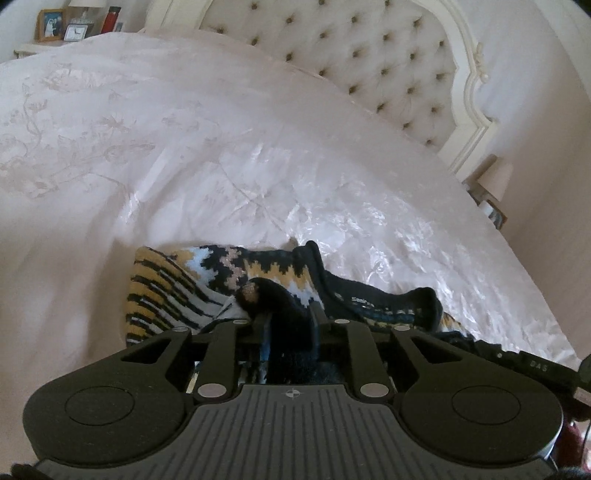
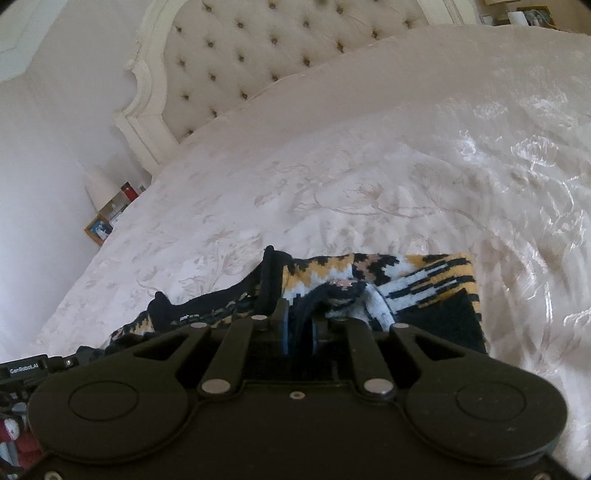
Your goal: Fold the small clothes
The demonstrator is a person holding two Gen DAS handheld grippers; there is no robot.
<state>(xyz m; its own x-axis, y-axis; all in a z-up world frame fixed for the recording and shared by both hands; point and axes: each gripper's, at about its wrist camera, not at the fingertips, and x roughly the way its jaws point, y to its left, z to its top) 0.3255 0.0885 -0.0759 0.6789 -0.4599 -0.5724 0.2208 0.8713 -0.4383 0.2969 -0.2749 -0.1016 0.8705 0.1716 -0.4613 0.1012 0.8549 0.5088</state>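
**Both grippers pinch the sock on the bed**

Left gripper (image 1: 290,319): fingers pressed together on a dark fold of the sock (image 1: 221,280), bottom centre of the left view. Fabric bunches up between the fingers, so the grip looks firm.

Right gripper (image 2: 301,321): also clamped on the sock (image 2: 406,280), lower centre of the right view, holding a dark edge with a bit of pale pattern poking above it.

The sock, patterned black, yellow, white and pink, lies on the bedspread (image 1: 184,147). Its striped part sits lower left in the left view and lower right in the right view. The dark toe end (image 1: 424,299) trails off toward the other side.

Likely reason for two grips close together: hold one edge at two points so it carries over evenly for the fold.

Headboard (image 1: 351,55) at top, nightstand clutter (image 1: 74,24) upper left.
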